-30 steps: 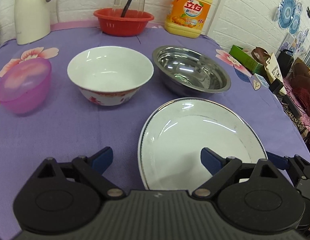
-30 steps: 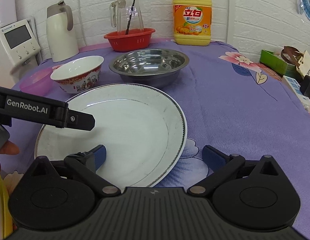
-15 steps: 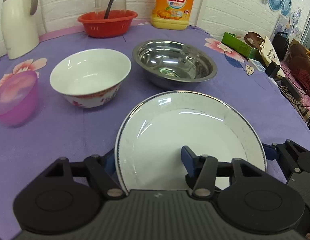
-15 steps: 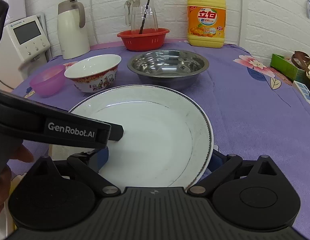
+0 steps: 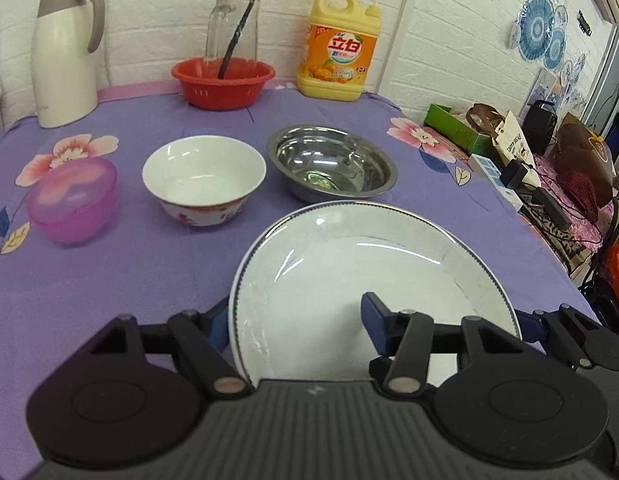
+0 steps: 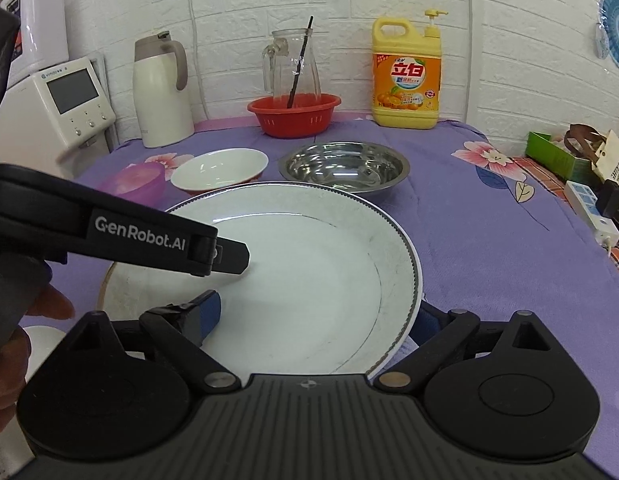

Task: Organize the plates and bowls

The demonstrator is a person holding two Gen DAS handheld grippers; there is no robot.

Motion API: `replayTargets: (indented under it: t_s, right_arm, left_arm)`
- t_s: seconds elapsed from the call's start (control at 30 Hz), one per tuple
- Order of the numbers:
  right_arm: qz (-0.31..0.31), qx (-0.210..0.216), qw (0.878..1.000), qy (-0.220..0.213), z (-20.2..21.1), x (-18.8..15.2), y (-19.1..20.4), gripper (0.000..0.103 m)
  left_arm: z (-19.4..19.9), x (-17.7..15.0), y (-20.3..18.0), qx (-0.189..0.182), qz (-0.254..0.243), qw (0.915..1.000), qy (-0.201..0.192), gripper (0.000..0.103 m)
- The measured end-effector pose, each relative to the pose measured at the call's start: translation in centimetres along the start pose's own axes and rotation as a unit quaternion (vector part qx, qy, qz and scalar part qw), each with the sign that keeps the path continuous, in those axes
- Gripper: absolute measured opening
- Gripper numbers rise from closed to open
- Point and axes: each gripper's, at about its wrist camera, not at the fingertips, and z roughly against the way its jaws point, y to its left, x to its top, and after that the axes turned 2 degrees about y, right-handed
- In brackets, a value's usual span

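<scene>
Both tools pinch the same white plate (image 5: 349,272), which sits at the near edge of the table (image 5: 149,272), lifted or resting can't be told. Left tool (image 5: 293,324): one blue finger under the plate's left rim, mostly hidden, the other on the plate's inner face, so it is clamped over the rim. Right tool (image 6: 317,316): left finger on the plate's inner face, right finger hidden below the right rim, also clamped on the rim. In the right wrist view the left tool's black arm crosses the plate's left side and hides that part of the rim; part of a hand (image 6: 13,344) shows at the left, cut off.

Behind the plate, mid-table: steel bowl (image 5: 331,164), its near rim just beside or overlapped by the plate's far rim, contact unclear. Left of it a white ceramic bowl (image 5: 203,180) with red pattern, apart from the plate. Further left, a pink plastic bowl (image 5: 73,200) near the left edge.

Along the far edge: red basket (image 5: 223,82) with a glass pitcher (image 5: 233,32) behind or in it, can't tell which; dish soap bottle (image 5: 341,48); white thermos (image 5: 63,52) at the far-left corner. Clutter past the right edge is too small to make out.
</scene>
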Motion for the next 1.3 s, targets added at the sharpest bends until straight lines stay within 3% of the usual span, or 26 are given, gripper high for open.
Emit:
replayTargets:
  t_s: [0.33, 0.5, 0.77, 1.3]
  right_arm:
    - [0.023, 0.056, 0.998, -0.022, 4.7, -1.8, 5.4, 0.103]
    - [0.035, 0.088, 0.995, -0.016, 6.3, -3.8, 8.4, 0.103]
    - [0.07, 0.105, 0.992, 0.001, 6.7, -5.8, 11.9, 0.103]
    - [0.102, 0.086, 0.991, 0.003, 7.0, -7.5, 12.9, 0.103]
  left_arm:
    - [8.1, -4.6, 2.7, 0.039, 0.026, 0.9976, -0.051, 0.054]
    - [10.7, -8.9, 4.6, 0.066, 0.045, 0.9958, -0.045, 0.054]
    - [12.7, -14.1, 7.0, 0.081, 0.084, 0.9926, -0.034, 0.054]
    - [12.9, -15.7, 7.3, 0.053, 0.096, 0.993, -0.044, 0.057]
